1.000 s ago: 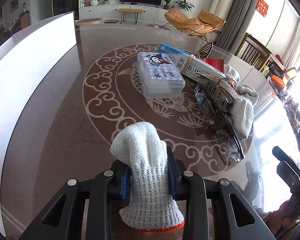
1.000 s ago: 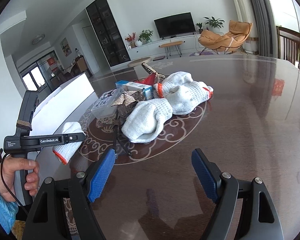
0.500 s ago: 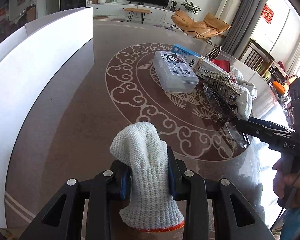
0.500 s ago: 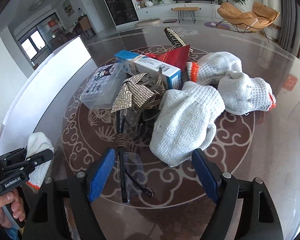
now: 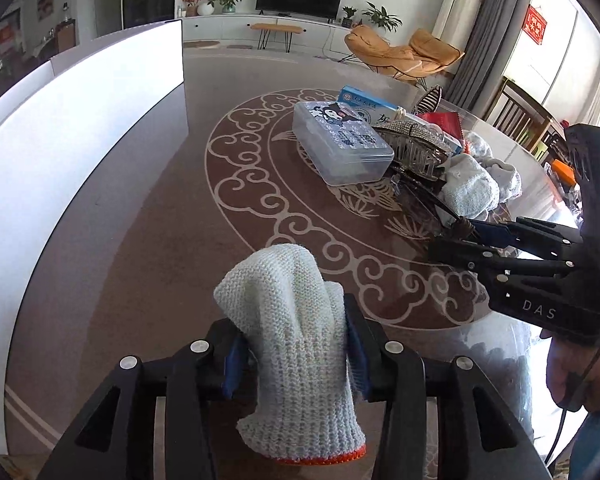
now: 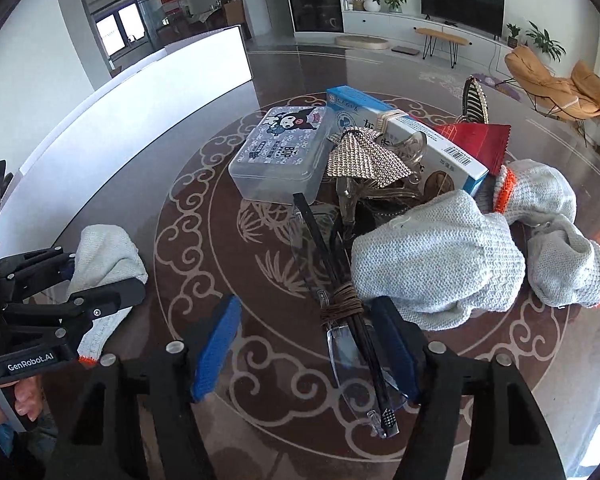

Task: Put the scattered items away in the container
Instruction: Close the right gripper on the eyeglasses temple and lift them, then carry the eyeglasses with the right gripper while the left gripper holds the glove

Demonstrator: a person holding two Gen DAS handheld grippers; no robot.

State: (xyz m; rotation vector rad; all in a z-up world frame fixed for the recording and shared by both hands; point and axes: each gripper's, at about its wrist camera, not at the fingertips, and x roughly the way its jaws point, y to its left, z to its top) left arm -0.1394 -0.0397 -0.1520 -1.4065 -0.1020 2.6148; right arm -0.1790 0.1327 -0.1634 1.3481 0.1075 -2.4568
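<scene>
White knitted glove (image 5: 296, 344) sits gripped in the left tool (image 5: 294, 354), its jaws just easing, while the right tool (image 6: 304, 344), closing, straddles folded glasses (image 6: 352, 320) mid-worktop (image 5: 160, 240) without pinching.

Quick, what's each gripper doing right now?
Left gripper: jaws just easing open, knit glove between its pads.
Right gripper: jaws just closing around the folded glasses, not yet clamped; left pad clear.
</scene>
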